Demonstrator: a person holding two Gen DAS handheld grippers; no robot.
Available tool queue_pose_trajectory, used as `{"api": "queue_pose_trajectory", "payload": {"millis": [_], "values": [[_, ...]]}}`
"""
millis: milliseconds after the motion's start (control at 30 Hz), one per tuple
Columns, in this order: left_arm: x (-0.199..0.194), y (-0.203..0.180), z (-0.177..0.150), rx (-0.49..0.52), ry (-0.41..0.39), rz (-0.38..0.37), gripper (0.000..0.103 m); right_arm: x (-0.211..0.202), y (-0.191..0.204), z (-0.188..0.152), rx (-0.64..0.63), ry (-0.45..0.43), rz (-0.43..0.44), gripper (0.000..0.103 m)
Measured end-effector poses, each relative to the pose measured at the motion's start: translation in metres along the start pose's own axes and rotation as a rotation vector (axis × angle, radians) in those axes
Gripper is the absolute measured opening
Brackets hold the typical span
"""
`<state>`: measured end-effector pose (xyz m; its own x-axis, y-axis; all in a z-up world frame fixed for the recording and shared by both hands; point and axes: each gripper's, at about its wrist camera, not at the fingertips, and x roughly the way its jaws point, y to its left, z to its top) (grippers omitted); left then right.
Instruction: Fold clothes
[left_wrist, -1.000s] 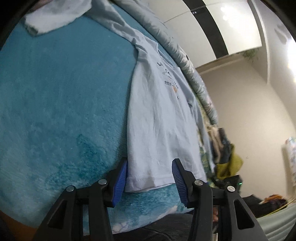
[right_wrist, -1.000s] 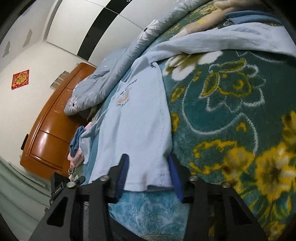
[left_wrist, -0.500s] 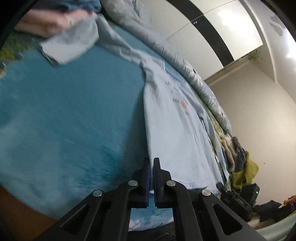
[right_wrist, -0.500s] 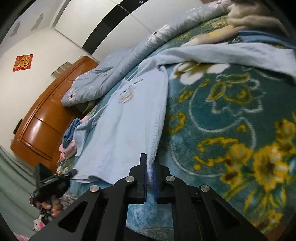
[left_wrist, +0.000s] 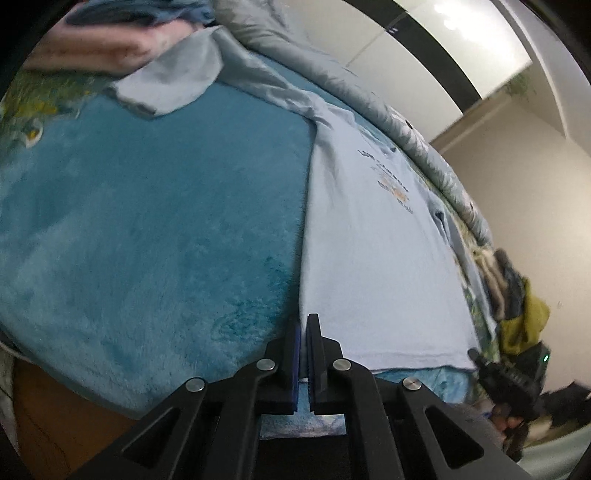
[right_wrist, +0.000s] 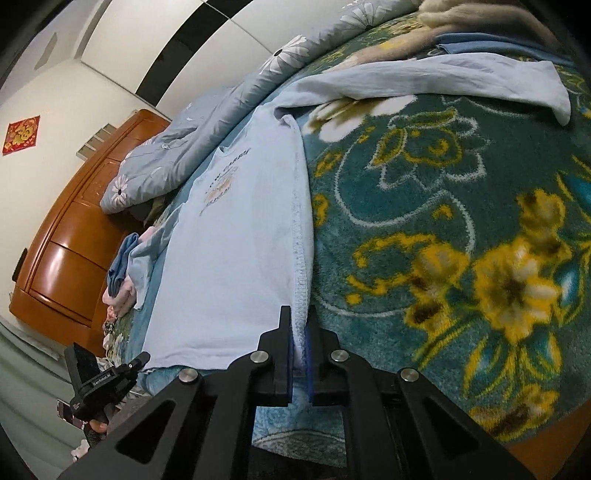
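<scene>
A pale blue long-sleeved T-shirt (left_wrist: 373, 258) with chest print lies flat on a teal floral blanket (left_wrist: 147, 229); it also shows in the right wrist view (right_wrist: 229, 258). My left gripper (left_wrist: 303, 328) is shut on the shirt's near left hem corner. My right gripper (right_wrist: 300, 325) is shut on the near right hem corner, along the side seam. One sleeve (right_wrist: 443, 77) stretches far right, the other sleeve (left_wrist: 173, 81) far left. The other gripper shows at each view's edge.
A rolled grey floral duvet (right_wrist: 207, 125) lies beyond the shirt. Folded clothes (right_wrist: 122, 280) sit at the blanket's left end, more clothes (left_wrist: 517, 295) at the right end. An orange wooden cabinet (right_wrist: 74, 240) stands past the bed.
Both grippers were open around the hem one second ago; they have closed on the hem corners and lifted slightly, so more of the shirt shows.
</scene>
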<state>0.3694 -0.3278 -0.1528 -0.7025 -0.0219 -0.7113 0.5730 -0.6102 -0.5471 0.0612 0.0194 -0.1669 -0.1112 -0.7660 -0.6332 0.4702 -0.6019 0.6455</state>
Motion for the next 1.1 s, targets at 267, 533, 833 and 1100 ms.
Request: {"api": "queue_pose_trajectory", "payload": {"millis": [267, 533, 833, 1100], "values": [[-0.034, -0.006, 0.018, 0.065, -0.074, 0.022, 0.046, -0.054, -0.033, 0.010, 0.101, -0.232, -0.094, 0.042], [-0.061, -0.071, 0.078, -0.165, -0.431, 0.044, 0.068, -0.090, -0.100, 0.044, 0.425, -0.414, -0.135, 0.051], [0.005, -0.172, 0.110, -0.347, -0.427, -0.140, 0.068, -0.072, -0.114, 0.065, 0.675, -0.522, -0.108, 0.051], [0.057, -0.182, 0.099, -0.376, -0.371, -0.071, 0.068, -0.087, -0.110, 0.103, 0.593, -0.565, -0.316, 0.003]]}}
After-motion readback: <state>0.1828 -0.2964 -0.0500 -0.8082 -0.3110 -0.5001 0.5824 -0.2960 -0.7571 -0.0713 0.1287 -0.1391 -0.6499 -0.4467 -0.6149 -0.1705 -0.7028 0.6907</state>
